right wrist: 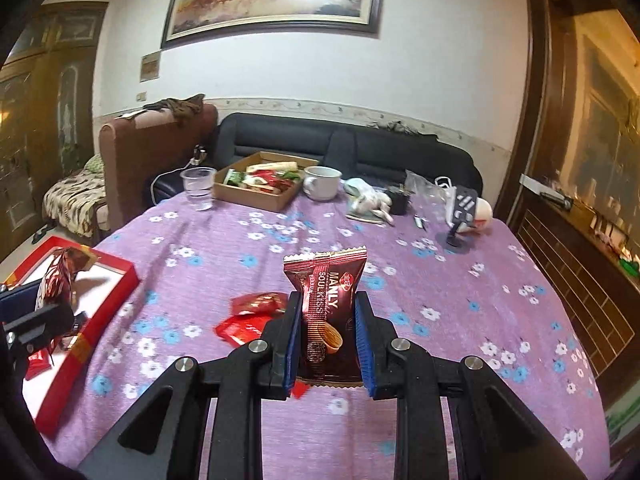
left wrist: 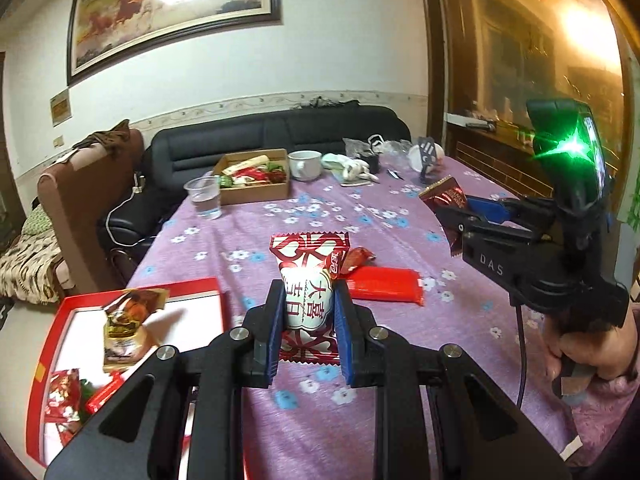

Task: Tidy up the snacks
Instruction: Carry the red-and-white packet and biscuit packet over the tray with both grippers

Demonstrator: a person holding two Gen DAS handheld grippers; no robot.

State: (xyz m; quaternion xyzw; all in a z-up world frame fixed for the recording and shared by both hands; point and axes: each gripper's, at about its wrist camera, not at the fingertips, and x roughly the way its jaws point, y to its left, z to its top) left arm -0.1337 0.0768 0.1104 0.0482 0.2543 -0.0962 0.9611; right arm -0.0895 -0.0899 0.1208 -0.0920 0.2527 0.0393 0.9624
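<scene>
Left wrist view: the left gripper (left wrist: 307,320) is clamped on a red-and-white wrapped candy pack (left wrist: 307,300), pinching its puffed middle so the crimped ends stick out above and below the blue pads (left wrist: 344,340). It hangs above the purple floral tablecloth (left wrist: 400,360), with the red tray (left wrist: 44,340) just to the left, where a gold-wrapped snack (left wrist: 124,328) and small red candies (left wrist: 64,400) already lie; that is probably where this pack belongs. On the cloth ahead lie a long red bar (left wrist: 384,286) and a small red candy (left wrist: 356,260), not yet sorted.

Right wrist view: the right gripper (right wrist: 328,340) grips a dark red Manly wafer pack (right wrist: 324,312) upright by its sides, above the table. A brown cardboard box (right wrist: 256,196) of mixed snacks sits at the far edge beside a plastic cup (right wrist: 197,188) and a white mug (right wrist: 322,184), a second possible destination.
</scene>
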